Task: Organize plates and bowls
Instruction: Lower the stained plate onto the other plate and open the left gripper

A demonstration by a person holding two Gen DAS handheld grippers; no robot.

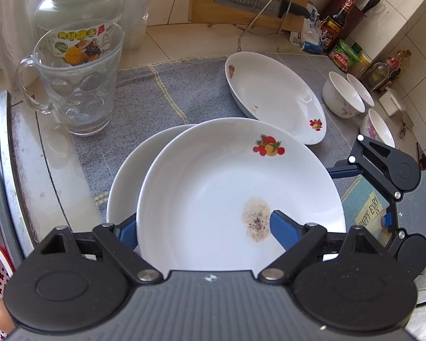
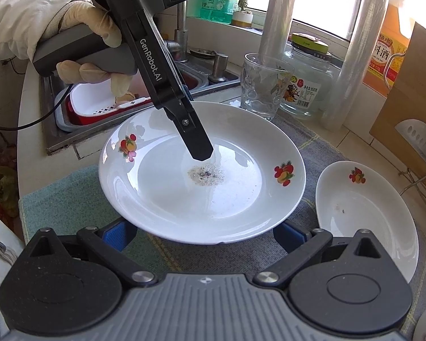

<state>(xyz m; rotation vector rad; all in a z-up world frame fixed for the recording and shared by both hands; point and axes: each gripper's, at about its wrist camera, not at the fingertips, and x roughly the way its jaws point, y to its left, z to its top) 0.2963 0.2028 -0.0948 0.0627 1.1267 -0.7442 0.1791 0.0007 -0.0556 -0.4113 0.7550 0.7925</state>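
Top plate straddled at its rim, lying over a second plate.
The top plate (image 1: 238, 187) overlaps the lower plate (image 1: 127, 170) on the cloth (image 1: 161, 91). Your left gripper (image 1: 203, 227) stands apart, one finger inside, one outside; the right gripper's (image 2: 204, 234) jaws look apart beneath the near rim.

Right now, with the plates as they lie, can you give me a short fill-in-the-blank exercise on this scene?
1. The stained plate partly covers a second ___.
2. In the left wrist view, ___ small bowls stand to the right, past the far plate.
3. The knife rests against a wooden ___.

Missing words: plate; three; cutting board.
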